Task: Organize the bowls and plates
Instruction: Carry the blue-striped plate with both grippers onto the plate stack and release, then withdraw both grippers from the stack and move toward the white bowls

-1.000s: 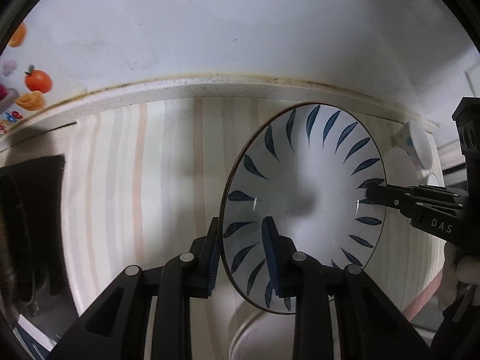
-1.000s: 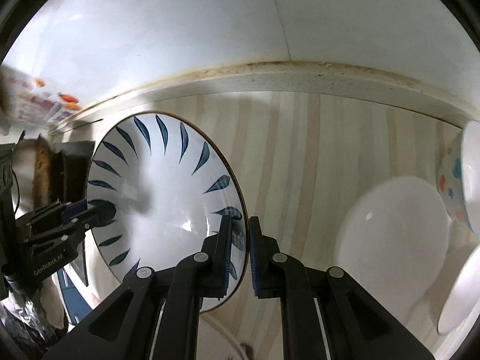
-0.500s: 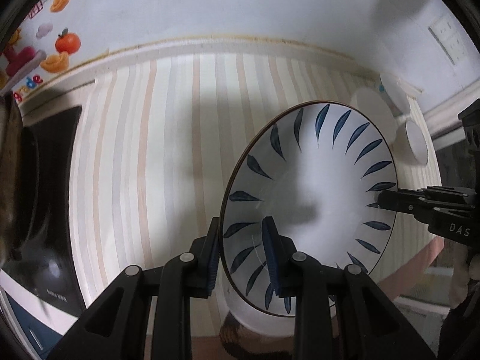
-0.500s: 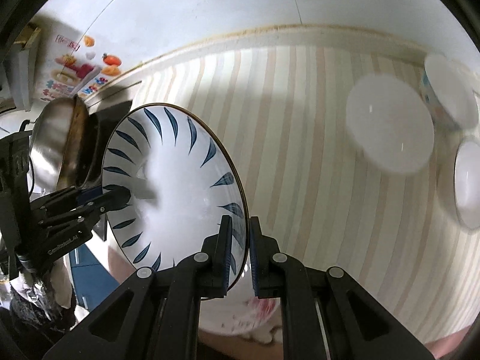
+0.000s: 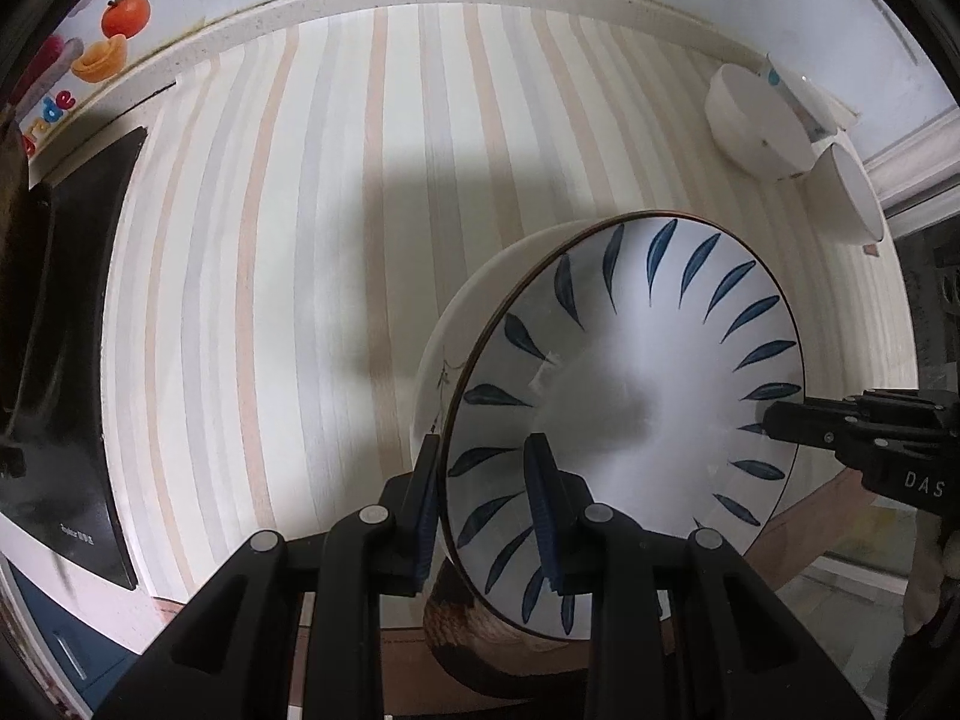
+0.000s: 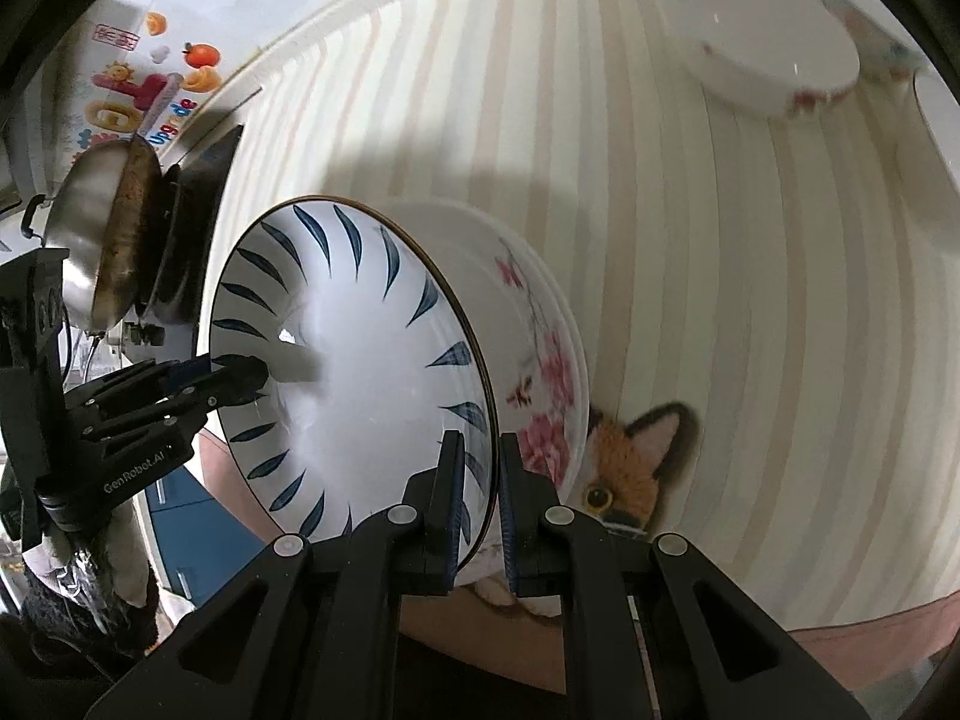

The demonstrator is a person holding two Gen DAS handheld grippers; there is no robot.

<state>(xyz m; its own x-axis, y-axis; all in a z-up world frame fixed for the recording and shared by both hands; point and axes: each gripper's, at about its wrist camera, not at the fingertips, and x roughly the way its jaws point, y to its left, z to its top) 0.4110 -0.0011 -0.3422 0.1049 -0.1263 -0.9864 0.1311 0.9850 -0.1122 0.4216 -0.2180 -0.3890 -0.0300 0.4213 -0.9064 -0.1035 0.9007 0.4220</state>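
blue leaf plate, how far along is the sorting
In hand: both grippers, left and right, clamp the blue leaf plate by opposite rims, above a flowered bowl. Done: nothing visibly stacked yet. Left: setting this plate down, plus the white bowls loose at the counter's far corner.

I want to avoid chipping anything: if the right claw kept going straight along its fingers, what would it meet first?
Probably the striped countertop: beyond the right claw, shut on the blue-leaf plate, the floral bowl lies just beside that line. Depth is unclear.
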